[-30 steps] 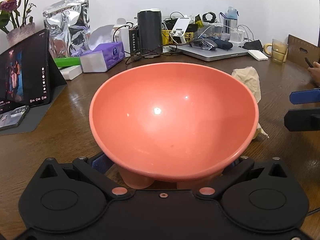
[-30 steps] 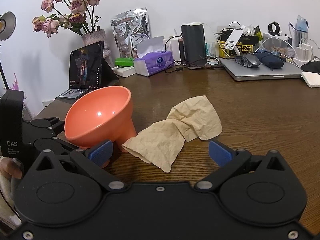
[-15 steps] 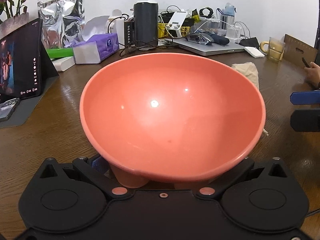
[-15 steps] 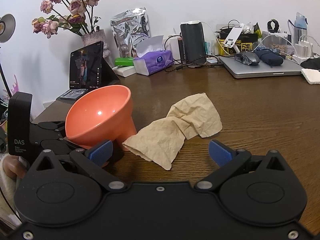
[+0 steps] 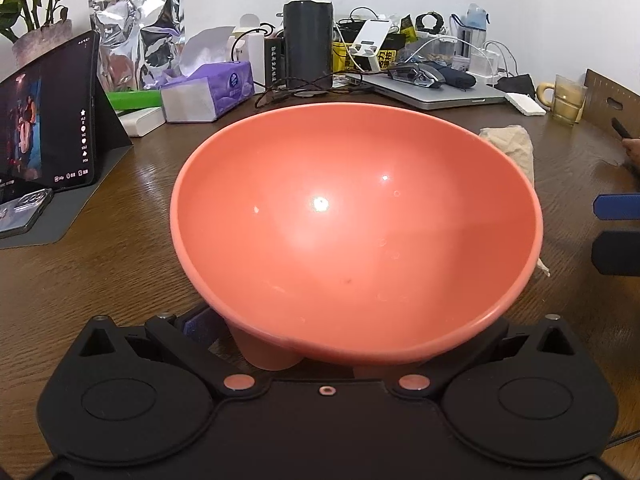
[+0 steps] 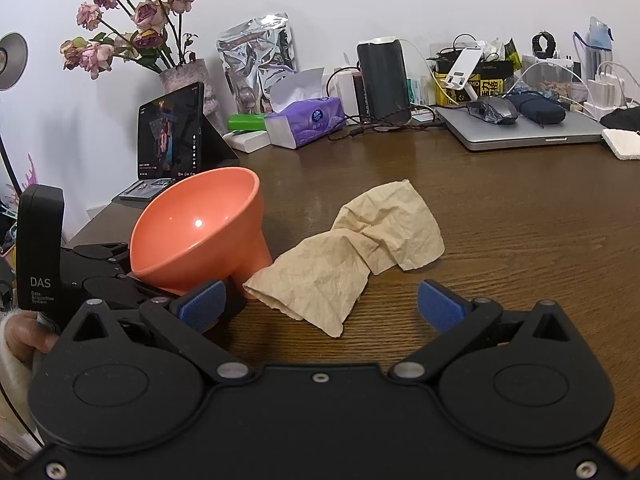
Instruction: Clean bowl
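Left wrist view: our left gripper [image 5: 320, 344] was clamped on the foot of the coral bowl [image 5: 356, 224], holding it tilted with its mouth toward us; a dark speck lay low inside, at about 6 o'clock. Right wrist view: the bowl sat at 10 o'clock on the wooden table [image 6: 500, 208], with the crumpled brown paper towel [image 6: 348, 256] at 12 o'clock, touching the bowl's foot. Our right gripper [image 6: 320, 304] hung just short of the towel, jaws wide apart and empty. We judged the step as fetching the wiper; next, close on the towel, then wipe the interior.
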`<state>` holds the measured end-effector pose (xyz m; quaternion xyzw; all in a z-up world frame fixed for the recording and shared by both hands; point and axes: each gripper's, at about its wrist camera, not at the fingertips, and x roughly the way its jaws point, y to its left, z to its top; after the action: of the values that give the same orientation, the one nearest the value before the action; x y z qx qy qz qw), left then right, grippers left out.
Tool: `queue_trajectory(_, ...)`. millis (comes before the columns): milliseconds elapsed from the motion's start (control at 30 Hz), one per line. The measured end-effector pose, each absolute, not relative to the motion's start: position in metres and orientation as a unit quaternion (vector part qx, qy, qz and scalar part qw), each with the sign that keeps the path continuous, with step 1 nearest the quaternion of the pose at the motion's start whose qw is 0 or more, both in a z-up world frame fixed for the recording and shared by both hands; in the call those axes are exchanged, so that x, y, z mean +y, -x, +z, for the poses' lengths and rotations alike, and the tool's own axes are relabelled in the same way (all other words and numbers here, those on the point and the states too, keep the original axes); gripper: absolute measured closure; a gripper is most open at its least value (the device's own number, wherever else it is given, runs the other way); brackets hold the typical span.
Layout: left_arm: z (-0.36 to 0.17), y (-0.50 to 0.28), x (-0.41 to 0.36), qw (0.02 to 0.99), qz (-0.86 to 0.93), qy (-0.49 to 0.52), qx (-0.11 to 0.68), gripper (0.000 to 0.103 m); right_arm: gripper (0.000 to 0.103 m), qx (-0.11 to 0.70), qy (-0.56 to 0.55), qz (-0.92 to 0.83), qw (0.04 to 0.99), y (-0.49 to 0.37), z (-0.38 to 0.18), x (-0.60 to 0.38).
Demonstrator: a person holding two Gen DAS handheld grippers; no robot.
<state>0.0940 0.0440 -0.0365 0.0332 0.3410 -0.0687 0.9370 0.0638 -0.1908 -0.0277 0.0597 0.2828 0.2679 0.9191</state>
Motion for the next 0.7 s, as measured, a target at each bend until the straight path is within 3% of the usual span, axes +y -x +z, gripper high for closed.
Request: queue_trajectory(700, -0.037, -0.088, 0.034, 0.942, -0.061, -0.051, 0.327, 0.0, 0.0, 0.288, -0.064, 0.267, 0.918, -0.067, -0.029, -0.192)
